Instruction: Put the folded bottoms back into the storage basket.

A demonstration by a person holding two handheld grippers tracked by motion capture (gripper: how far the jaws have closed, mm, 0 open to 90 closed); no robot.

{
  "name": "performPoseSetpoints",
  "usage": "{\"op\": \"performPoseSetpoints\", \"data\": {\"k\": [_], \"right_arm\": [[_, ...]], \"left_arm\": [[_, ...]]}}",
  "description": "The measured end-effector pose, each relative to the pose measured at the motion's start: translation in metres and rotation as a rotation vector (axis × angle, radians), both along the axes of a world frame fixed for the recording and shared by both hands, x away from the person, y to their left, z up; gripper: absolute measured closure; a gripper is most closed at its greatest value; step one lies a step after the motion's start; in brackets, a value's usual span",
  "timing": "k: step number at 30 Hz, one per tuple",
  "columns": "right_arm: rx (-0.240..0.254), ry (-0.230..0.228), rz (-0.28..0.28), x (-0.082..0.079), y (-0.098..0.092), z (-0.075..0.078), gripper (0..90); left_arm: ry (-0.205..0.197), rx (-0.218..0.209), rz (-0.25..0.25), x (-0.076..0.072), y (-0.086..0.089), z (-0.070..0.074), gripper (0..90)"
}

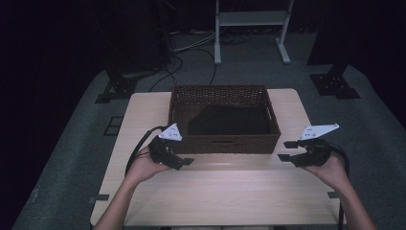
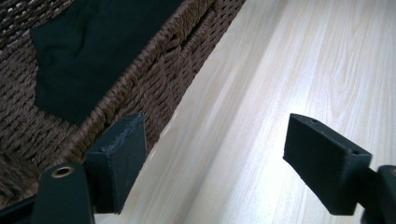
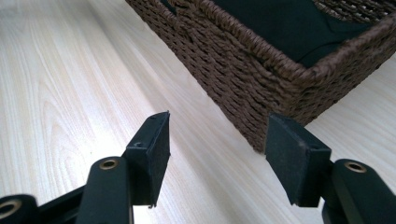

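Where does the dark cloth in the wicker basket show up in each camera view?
High view: dark cloth at centre, inside the wicker basket.
Left gripper view: cloth at upper left.
Right gripper view: cloth at the top, right of centre.
Shared landmark: the basket's near wall with its handle slot.

The high view looks forward and down over the whole worktop (image 1: 215, 191), the wicker basket (image 1: 223, 143) at 12 o'clock. Each gripper view sits low and close above the wood, facing a near basket corner (image 2: 140, 88) (image 3: 280, 79), ground all three share.
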State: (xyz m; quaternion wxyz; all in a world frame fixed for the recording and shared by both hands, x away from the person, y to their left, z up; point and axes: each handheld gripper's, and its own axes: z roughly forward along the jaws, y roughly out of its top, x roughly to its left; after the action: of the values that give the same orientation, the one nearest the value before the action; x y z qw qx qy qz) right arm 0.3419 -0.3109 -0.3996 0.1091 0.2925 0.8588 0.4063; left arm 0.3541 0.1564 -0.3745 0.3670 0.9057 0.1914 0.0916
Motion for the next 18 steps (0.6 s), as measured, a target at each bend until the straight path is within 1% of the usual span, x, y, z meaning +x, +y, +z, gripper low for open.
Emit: {"op": "performPoseSetpoints", "data": {"k": [11, 12, 13, 14, 15, 16, 18], "right_arm": [[0.011, 0.013, -0.006, -0.007, -0.002, -0.011, 38.1], [0.016, 0.019, -0.007, -0.008, -0.003, -0.016, 38.1], [0.016, 0.019, -0.007, -0.008, -0.003, -0.016, 38.1], [0.019, 0.026, -0.010, -0.009, -0.003, -0.020, 37.5], [0.019, 0.026, -0.010, -0.009, -0.003, -0.020, 37.5], [0.023, 0.032, -0.013, -0.011, -0.004, -0.023, 37.5], [0.026, 0.035, -0.015, -0.012, -0.005, -0.026, 37.1]], "left_arm": [[0.019, -0.017, 0.009, -0.009, 0.009, -0.014, 18.7], [0.025, -0.024, 0.011, -0.012, 0.011, -0.018, 18.7], [0.025, -0.024, 0.011, -0.012, 0.011, -0.018, 18.7], [0.025, -0.018, 0.014, -0.014, 0.013, -0.021, 18.6], [0.025, -0.018, 0.014, -0.014, 0.013, -0.021, 18.7], [0.029, -0.019, 0.014, -0.015, 0.015, -0.023, 18.6], [0.024, -0.023, 0.018, -0.017, 0.016, -0.026, 18.3]]}}
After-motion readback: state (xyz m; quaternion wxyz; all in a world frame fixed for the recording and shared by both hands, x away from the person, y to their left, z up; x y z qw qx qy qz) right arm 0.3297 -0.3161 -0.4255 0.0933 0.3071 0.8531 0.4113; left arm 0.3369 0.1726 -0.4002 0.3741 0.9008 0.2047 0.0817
